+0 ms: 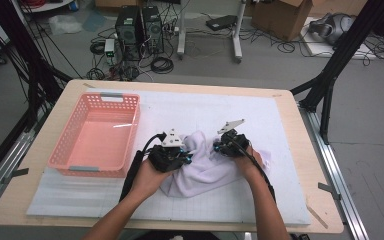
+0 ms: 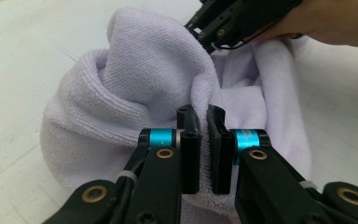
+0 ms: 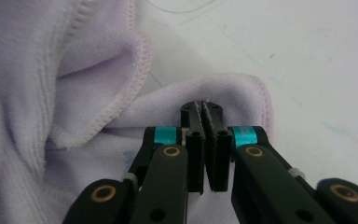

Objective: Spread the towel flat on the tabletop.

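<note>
You have a soft, pale purple towel [image 1: 205, 167] lying in a bunched-up heap on the white mat [image 1: 260, 125], near the middle of the table [image 1: 310, 165] and closer to your edge of it. The pink basket [image 1: 96, 135] sits by the table's left edge, just beside the towel but not touching it.

Your left gripper [image 2: 203, 122] has its jaws clenched on a raised fold of the towel. Your right gripper [image 3: 206, 114] has its jaws pinched tight on the stitched hem at a corner of the towel. So you look to be at the grabbing step, with both holds made.

Next, I think you need to lift and pull your hands apart so the towel opens flat. Keep both pinches firm, or a corner may slip.

Both your forearms come in from the near edge, and your hands sit close together over the heap, tipped down toward it.
</note>
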The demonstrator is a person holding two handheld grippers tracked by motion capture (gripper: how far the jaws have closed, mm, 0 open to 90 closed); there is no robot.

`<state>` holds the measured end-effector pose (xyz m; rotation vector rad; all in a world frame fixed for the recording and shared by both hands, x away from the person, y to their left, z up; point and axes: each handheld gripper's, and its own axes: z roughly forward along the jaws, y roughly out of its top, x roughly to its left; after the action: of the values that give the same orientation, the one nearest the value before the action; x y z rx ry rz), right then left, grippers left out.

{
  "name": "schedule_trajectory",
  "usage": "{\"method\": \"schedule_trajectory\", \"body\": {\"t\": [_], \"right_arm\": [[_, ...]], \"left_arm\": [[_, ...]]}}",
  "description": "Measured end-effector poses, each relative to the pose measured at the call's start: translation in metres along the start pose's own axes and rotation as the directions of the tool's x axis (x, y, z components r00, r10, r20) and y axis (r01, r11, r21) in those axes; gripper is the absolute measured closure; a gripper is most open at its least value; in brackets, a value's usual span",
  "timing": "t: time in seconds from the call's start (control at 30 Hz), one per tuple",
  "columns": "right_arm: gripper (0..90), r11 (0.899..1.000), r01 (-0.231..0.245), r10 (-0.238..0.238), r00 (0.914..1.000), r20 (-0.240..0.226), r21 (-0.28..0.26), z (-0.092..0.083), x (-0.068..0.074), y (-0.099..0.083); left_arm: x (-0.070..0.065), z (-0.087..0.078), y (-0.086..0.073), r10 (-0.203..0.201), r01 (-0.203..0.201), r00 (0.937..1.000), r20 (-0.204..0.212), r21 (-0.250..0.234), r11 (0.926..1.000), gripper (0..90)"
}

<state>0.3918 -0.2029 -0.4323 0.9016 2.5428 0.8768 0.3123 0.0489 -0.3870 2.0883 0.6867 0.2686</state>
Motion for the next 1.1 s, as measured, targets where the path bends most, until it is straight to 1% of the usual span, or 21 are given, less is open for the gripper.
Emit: {"method": "schedule_trajectory", "body": {"t": [0.17,0.23,0.3,0.37,0.43,0.47,0.5,0.53,0.57,0.6,0.63,0.67,0.73,0.77,0.83,0.87,0.9,0.93,0.97,1.03,1.1], "right_arm": [[88.8,0.997,-0.049,0.056,0.9934,0.100,-0.067,-0.014,-0.011,0.002],[88.9,0.994,-0.060,0.075,0.9816,0.176,-0.087,-0.023,-0.016,0.003],[88.9,0.988,-0.104,0.130,0.9590,0.252,-0.111,-0.034,-0.026,-0.001],[88.9,0.976,-0.156,0.196,0.9325,0.304,-0.151,-0.044,-0.036,-0.007],[88.9,0.952,-0.221,0.286,0.8900,0.355,-0.213,-0.058,-0.048,-0.016],[88.9,0.931,-0.260,0.345,0.8566,0.383,-0.258,-0.068,-0.055,-0.022],[88.9,0.918,-0.277,0.376,0.8382,0.395,-0.284,-0.074,-0.059,-0.025],[88.9,0.895,-0.312,0.428,0.8057,0.410,-0.320,-0.081,-0.062,-0.030],[88.8,0.877,-0.335,0.463,0.7803,0.420,-0.345,-0.088,-0.067,-0.036],[88.8,0.859,-0.362,0.496,0.7617,0.417,-0.362,-0.093,-0.072,-0.041],[88.5,0.845,-0.390,0.521,0.7555,0.398,-0.365,-0.096,-0.076,-0.046],[87.9,0.841,-0.405,0.529,0.7569,0.384,-0.359,-0.097,-0.077,-0.049],[81.5,0.854,-0.389,0.505,0.7826,0.365,-0.346,-0.096,-0.075,-0.051],[73.2,0.857,-0.388,0.498,0.7945,0.348,-0.339,-0.096,-0.073,-0.051],[64.1,0.858,-0.369,0.480,0.8233,0.303,-0.359,-0.096,-0.067,-0.048],[60.1,0.859,-0.355,0.471,0.8308,0.296,-0.370,-0.097,-0.063,-0.046],[54.9,0.858,-0.342,0.459,0.8462,0.271,-0.384,-0.098,-0.059,-0.045],[50.0,0.851,-0.342,0.450,0.8661,0.218,-0.398,-0.098,-0.056,-0.043],[48.1,0.855,-0.330,0.424,0.8894,0.172,-0.400,-0.097,-0.053,-0.042],[44.6,0.874,-0.290,0.359,0.9259,0.116,-0.391,-0.095,-0.045,-0.041],[43.5,0.899,-0.270,0.310,0.9485,0.066,-0.346,-0.088,-0.040,-0.043]], "left_arm": [[-0.001,-0.010,-0.006,0.008,-0.008,0.9999,0.008,-0.002,1.0000,85.0],[-0.001,-0.012,-0.007,0.011,-0.011,0.9999,0.002,-0.004,0.9999,85.1],[-0.001,-0.013,-0.008,0.014,-0.014,0.9999,0.000,-0.007,0.9999,85.1],[-0.002,-0.012,-0.009,0.020,-0.020,0.9998,-0.005,0.000,0.9998,85.2],[-0.002,-0.009,-0.011,0.025,-0.025,0.9996,-0.011,0.011,0.9996,85.3],[-0.002,-0.008,-0.011,0.030,-0.030,0.9995,-0.013,0.018,0.9994,85.3],[-0.002,-0.006,-0.012,0.034,-0.033,0.9993,-0.016,0.023,0.9992,85.3],[-0.002,-0.005,-0.013,0.033,-0.033,0.9993,-0.017,0.028,0.9991,85.3],[-0.001,-0.004,-0.014,0.034,-0.033,0.9992,-0.020,0.039,0.9987,85.3],[-0.001,-0.002,-0.016,0.027,-0.026,0.9995,-0.018,0.043,0.9987,85.3],[0.000,0.000,-0.018,0.024,-0.024,0.9996,-0.011,0.050,0.9985,85.3],[0.000,0.001,-0.019,0.021,-0.020,0.9997,-0.009,0.062,0.9979,85.2],[0.001,0.004,-0.021,0.012,-0.011,0.9999,-0.006,0.073,0.9973,84.8],[0.001,0.004,-0.021,0.009,-0.008,0.9999,-0.006,0.074,0.9972,84.4],[0.003,0.001,-0.020,-0.003,0.004,0.9999,-0.015,0.057,0.9984,80.1],[0.005,-0.002,-0.018,-0.011,0.012,0.9995,-0.030,0.041,0.9991,73.6],[0.006,-0.006,-0.015,-0.023,0.024,0.9985,-0.050,0.018,0.9996,66.1],[0.009,-0.011,-0.012,-0.033,0.033,0.9976,-0.061,-0.007,0.9994,60.4],[0.011,-0.017,-0.010,-0.053,0.050,0.9963,-0.068,-0.038,0.9980,57.2],[0.016,-0.026,-0.007,-0.077,0.070,0.9937,-0.081,-0.088,0.9937,54.1],[0.020,-0.030,-0.007,-0.098,0.088,0.9911,-0.090,-0.111,0.9899,51.0]]}}
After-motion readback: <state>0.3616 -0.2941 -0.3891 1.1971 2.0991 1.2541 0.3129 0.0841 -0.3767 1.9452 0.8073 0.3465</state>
